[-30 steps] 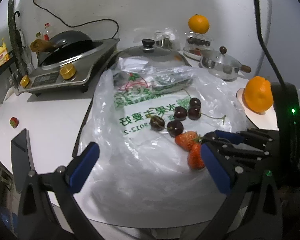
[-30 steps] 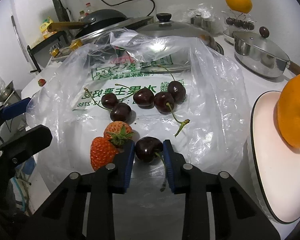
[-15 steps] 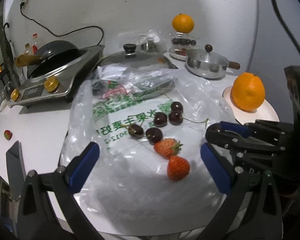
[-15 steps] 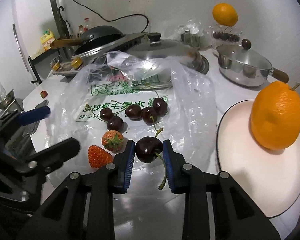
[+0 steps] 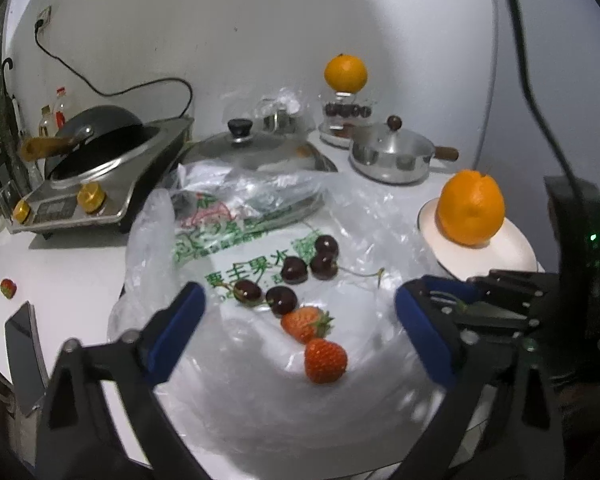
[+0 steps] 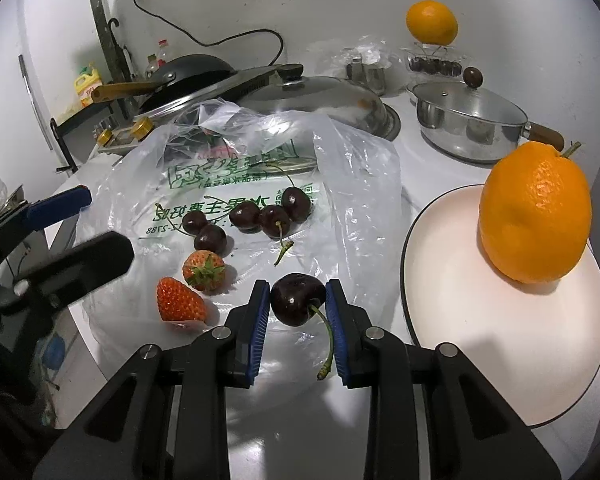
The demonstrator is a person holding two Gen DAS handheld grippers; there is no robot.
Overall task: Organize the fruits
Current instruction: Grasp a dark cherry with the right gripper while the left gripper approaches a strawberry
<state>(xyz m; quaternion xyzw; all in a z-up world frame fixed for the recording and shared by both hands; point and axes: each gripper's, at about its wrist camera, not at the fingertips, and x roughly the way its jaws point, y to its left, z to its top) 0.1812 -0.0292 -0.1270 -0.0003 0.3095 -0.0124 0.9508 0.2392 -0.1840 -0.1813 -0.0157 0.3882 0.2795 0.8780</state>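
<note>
A dark cherry [image 6: 298, 299] is being held between the blue pads of the right gripper [image 6: 299, 312]; the pads are pressing on both its sides, and its green stem is hanging down in front of the right pad. The held cherry is being kept above the near edge of the clear plastic bag [image 6: 356, 184], which is lying flat on the white table [image 6: 404, 120]. Just to the right of it a white plate [image 6: 480, 332] is standing, and one orange [image 6: 536, 212] is resting on the far part of that plate.

The left gripper [image 5: 300, 324] is being closed slowly, but its jaws are standing wide apart and nothing is being pressed by them. Between the two blue pads, lower on the bag, two strawberries [image 5: 326, 360] are lying close to each other. A little farther, five loose cherries [image 5: 294, 270] are lying on the green printing of the bag.

Behind the bag a glass lid [image 5: 256, 148] and a steel pot [image 5: 392, 156] are being seen. A second orange [image 5: 346, 73] is sitting on a glass container by the wall. At the far left a small strawberry [image 5: 8, 288] is lying alone on the table, well apart from the bag.
</note>
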